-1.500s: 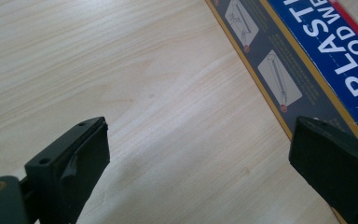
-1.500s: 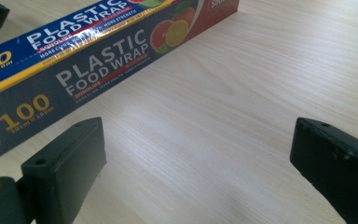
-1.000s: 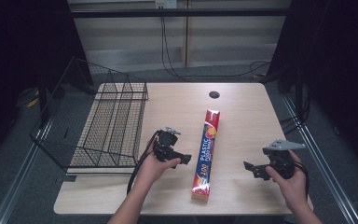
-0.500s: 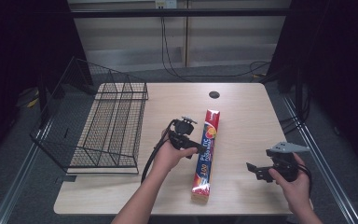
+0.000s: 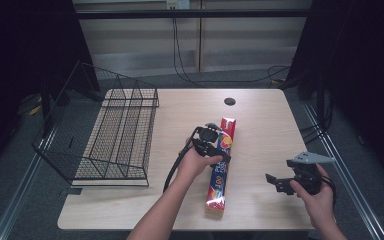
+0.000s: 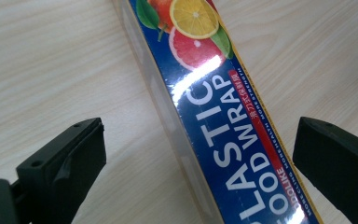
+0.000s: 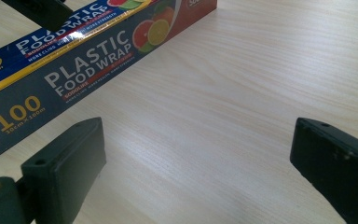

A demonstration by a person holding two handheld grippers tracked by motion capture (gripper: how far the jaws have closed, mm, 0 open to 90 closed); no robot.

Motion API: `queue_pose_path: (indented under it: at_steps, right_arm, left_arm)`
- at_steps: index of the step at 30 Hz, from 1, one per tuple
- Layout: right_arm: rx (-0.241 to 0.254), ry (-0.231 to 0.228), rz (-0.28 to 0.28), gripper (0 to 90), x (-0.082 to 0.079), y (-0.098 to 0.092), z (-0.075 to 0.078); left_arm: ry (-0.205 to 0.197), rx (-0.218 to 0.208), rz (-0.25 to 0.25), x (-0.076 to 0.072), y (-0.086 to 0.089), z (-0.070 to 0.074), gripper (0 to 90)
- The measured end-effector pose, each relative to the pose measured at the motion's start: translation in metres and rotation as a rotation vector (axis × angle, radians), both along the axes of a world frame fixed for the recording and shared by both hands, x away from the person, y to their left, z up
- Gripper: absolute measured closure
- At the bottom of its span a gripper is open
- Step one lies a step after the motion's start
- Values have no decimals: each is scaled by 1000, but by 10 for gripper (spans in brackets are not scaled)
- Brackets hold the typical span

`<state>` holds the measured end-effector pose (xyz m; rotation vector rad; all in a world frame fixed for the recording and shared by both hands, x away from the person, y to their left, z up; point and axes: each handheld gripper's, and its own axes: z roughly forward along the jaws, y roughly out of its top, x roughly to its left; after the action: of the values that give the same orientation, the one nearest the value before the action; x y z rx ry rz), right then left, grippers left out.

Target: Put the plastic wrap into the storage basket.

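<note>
Dark surroundings close in around a pale wooden desk (image 5: 260, 125), with grey floor at its sides and cables hanging behind its far edge.

Nearest, toward the desk's near right corner, the right gripper (image 5: 278, 183) is held in the person's right hand (image 5: 319, 192), a grey three-cornered plate on top of it. Its fingers (image 7: 65, 168) stand wide apart over bare wood and grip nothing; they point toward the plastic wrap box (image 5: 220, 165), which runs across the upper left of the right gripper view, well apart from them.

That box is long and narrow, blue and red with fruit pictures, printed "PLASTIC FOOD WRAP" and "100". It lies flat near the middle of the desk, one end close to the near edge and the other reaching toward the far edge.

Farther in, the left gripper (image 5: 219, 150) is at the box's far half, held by the person's left hand (image 5: 194, 162), whose forearm comes in from the near edge. A black cable loops down from it beside the wrist. In the left gripper view its fingers (image 6: 65, 158) are spread wide, one on each side of the box, with pale wood visible between each finger and the box; they are not closed on it.

Along the desk's left edge stands a black wire basket (image 5: 122, 132), one mesh side folded outward past the edge. Near the far edge, a small dark round hole (image 5: 229, 101) sits in the desktop.
</note>
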<state>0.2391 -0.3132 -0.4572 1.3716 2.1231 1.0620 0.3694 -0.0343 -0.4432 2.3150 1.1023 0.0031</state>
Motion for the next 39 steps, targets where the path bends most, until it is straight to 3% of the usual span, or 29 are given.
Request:
queue_pose_path:
  at_steps: [3,5,9,16,21,22,25,27,34,35,39]
  right_arm:
    - [3,1,-1,32,0,0,0]
    - [5,-4,-4,32,0,-1,1]
    - [10,-5,-6,32,0,-2,1]
    - [18,-8,-16,32,0,-4,2]
    - [23,-12,-21,32,0,-4,2]
    - [23,-12,-21,32,0,-5,2]
    - [26,-13,-20,32,0,-5,2]
    - [28,-13,-21,32,0,-5,3]
    - [29,-12,-22,32,1,-6,3]
    - [30,-12,-22,32,0,-5,3]
    - [30,-11,-25,32,0,-6,3]
  left_arm:
    - [-3,-1,5,-1,-7,-3,26]
    - [11,22,-19,0,-10,-4,26]
    - [2,45,-2,1,-16,-8,33]
    - [29,83,3,1,-20,-14,63]
    - [39,74,13,0,-23,-17,101]
    - [39,95,-11,0,-23,-17,103]
    - [58,97,-17,0,-25,-19,120]
    - [39,97,-5,-1,-26,-22,95]
    - [84,126,0,-2,-31,-22,187]
    - [111,139,-1,-1,-32,-22,199]
    - [153,130,32,1,-33,-24,240]
